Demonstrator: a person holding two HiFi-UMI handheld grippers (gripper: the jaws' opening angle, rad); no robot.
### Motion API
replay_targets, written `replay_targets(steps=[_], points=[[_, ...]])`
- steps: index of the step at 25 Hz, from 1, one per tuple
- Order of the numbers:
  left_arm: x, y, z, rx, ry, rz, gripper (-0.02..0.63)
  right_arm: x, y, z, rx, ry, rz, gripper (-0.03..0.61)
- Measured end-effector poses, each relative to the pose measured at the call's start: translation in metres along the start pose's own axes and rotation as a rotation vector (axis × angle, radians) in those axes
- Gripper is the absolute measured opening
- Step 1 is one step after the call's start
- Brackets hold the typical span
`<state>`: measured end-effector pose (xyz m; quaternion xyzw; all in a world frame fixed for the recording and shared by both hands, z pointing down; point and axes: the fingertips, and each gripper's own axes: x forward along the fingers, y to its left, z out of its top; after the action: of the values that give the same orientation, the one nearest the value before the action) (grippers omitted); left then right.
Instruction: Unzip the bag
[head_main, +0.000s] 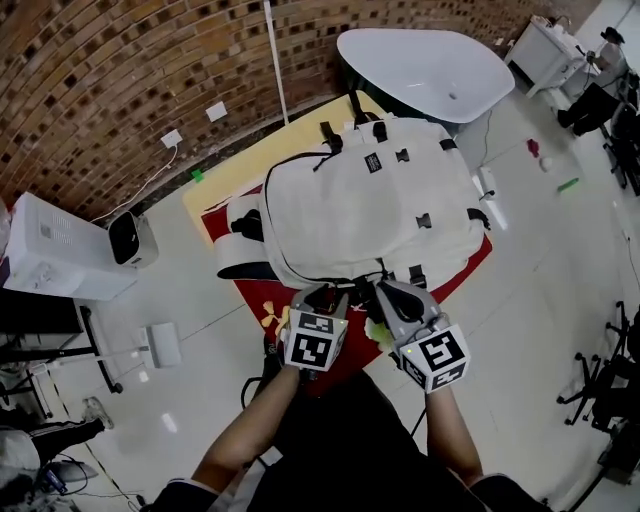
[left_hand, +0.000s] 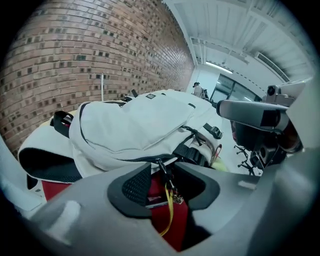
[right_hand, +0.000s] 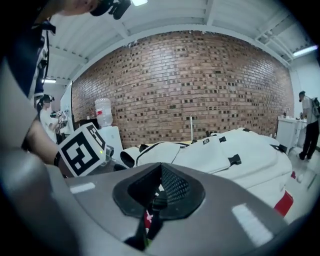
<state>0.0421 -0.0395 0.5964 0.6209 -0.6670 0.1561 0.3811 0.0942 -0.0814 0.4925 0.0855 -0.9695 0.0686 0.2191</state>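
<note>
Beside a red brick wall (head_main: 120, 70), on a red mat (head_main: 262, 292) spread over a pale yellow tabletop (head_main: 235, 185), we find the white fabric backpack (head_main: 370, 215) lying flat, its near end at our two grippers. All round the table runs a glossy white floor (head_main: 530, 300). A white oval tub (head_main: 430, 65) stands just beyond the bag's far end, and a white box-shaped cabinet (head_main: 55, 260) sits well off to the left by the wall.

Writing is scarce. A small black patch label (head_main: 372, 162) on the bag's upper panel carries pale print too small for us to read, and each gripper's cube shows a black-and-white square marker rather than words.

We hold the left gripper (left_hand: 164, 186) at the bag's near edge with its jaws standing apart. Between them hang the black zip pull (left_hand: 165, 175) and a thin yellow cord (left_hand: 170, 209), and neither pad presses on them. A dark zip line (left_hand: 130, 160) runs from that pull along the bag's side. Just beside it, our right gripper (right_hand: 160, 187) has its jaws closed together. A thin dark sliver shows where the pads meet, and we cannot tell what it is.

The mat's red corner juts past the bag on the right, and a strip of tabletop shows beyond the mat on the left. Open floor lies on both sides, with black chair legs (head_main: 600, 385) near the right-hand margin.
</note>
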Motion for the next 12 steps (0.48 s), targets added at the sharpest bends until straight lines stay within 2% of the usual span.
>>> replay_targets(steps=[1,2,3,6,7,8,12], points=[[0.001,0.001,0.0,0.017,0.008,-0.004,0.13,0.003,0.0,-0.004,-0.012,0.02,-0.007,0.005],[0.002,0.001,0.0,0.034,0.016,-0.017,0.066,0.005,-0.001,-0.007,-0.022,0.038,-0.012,0.003],[0.003,0.001,-0.002,0.045,0.027,-0.033,0.032,0.008,0.0,-0.011,-0.034,0.057,-0.012,0.003],[0.001,0.001,-0.008,0.061,0.063,-0.068,0.026,0.023,0.01,-0.02,-0.142,0.116,0.026,0.003],[0.0,0.001,-0.008,0.071,0.065,-0.075,0.026,0.029,0.014,-0.024,-0.195,0.146,0.048,0.111],[-0.001,0.001,-0.007,0.084,0.065,-0.081,0.025,0.035,0.018,-0.029,-0.255,0.182,0.066,0.152],[-0.005,0.002,-0.003,0.143,0.061,-0.108,0.023,0.059,0.028,-0.06,-0.58,0.342,0.131,0.178]])
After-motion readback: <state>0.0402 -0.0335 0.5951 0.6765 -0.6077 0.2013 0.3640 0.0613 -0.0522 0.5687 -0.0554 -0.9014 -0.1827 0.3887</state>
